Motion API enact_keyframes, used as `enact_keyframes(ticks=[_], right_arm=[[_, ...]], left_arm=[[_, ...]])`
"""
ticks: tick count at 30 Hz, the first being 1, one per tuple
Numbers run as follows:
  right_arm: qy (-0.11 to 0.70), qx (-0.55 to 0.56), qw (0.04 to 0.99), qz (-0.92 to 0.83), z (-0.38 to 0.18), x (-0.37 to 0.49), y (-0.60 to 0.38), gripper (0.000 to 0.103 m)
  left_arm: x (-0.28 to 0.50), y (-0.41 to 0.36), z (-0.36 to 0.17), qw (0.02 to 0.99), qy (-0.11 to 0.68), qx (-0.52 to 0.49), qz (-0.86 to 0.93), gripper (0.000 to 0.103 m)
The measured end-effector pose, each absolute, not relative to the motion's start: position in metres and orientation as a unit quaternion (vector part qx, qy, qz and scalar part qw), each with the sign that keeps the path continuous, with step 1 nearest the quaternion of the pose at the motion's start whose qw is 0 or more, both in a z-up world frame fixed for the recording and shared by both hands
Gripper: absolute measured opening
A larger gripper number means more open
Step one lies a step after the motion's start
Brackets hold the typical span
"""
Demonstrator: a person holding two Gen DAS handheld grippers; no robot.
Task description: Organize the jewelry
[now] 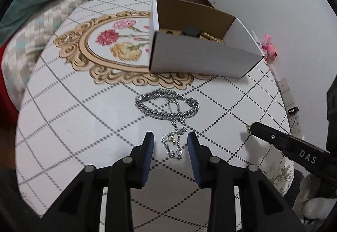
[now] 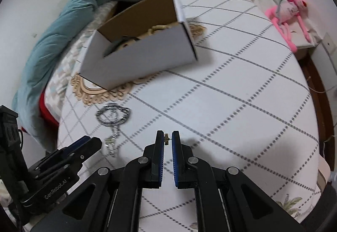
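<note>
Jewelry lot on table w/ box; two grippers working.
Markings: "DAS" showing on right gripper (image 2: 167, 137) arm, "GenRobot.AI" on left gripper (image 1: 170, 139) body. Right gripper's fingers (image 2: 159, 147) are pinching a small gold earring (image 2: 166, 139) at the tips, nearly pressed together. Left gripper's fingers (image 1: 147, 147) are sitting spread, straddling the thin silver necklace (image 1: 173, 143) w/ sparkly links; chunky silver chain (image 1: 166, 105) is lying looped just beyond the tips. White cardboard box (image 1: 200, 59) is standing further ahead, holding beads and dark items.

Shiny metal chain (image 1: 166, 103), matt cardboard box (image 1: 202, 59), patterned cloth table cover (image 1: 84, 126).
</note>
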State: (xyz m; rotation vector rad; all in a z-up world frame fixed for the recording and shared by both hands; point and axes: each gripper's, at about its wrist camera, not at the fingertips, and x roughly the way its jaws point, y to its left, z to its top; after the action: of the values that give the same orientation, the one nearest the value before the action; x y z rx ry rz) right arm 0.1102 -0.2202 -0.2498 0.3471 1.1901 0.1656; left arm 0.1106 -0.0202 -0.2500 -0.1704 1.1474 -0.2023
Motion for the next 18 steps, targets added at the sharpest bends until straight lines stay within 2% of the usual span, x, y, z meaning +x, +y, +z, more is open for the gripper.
enact_keyframes(ticks=[8, 9, 10, 18], right_arm=[[0.549, 0.168, 0.817, 0.057, -0.251, 0.109, -0.232, 0.008], [0.549, 0.169, 0.817, 0.055, -0.250, 0.110, -0.233, 0.008], [0.549, 0.169, 0.817, 0.054, -0.250, 0.110, -0.234, 0.008], [0.545, 0.179, 0.817, 0.055, -0.247, 0.111, -0.238, 0.008]], left_arm=[[0.113, -0.034, -0.264, 0.842, 0.531, -0.037, -0.083, 0.028], [0.112, -0.036, -0.263, 0.846, 0.526, -0.030, -0.083, 0.023], [0.112, -0.037, -0.263, 0.847, 0.525, -0.027, -0.084, 0.006], [0.113, -0.013, -0.242, 0.845, 0.518, -0.094, -0.091, 0.003]])
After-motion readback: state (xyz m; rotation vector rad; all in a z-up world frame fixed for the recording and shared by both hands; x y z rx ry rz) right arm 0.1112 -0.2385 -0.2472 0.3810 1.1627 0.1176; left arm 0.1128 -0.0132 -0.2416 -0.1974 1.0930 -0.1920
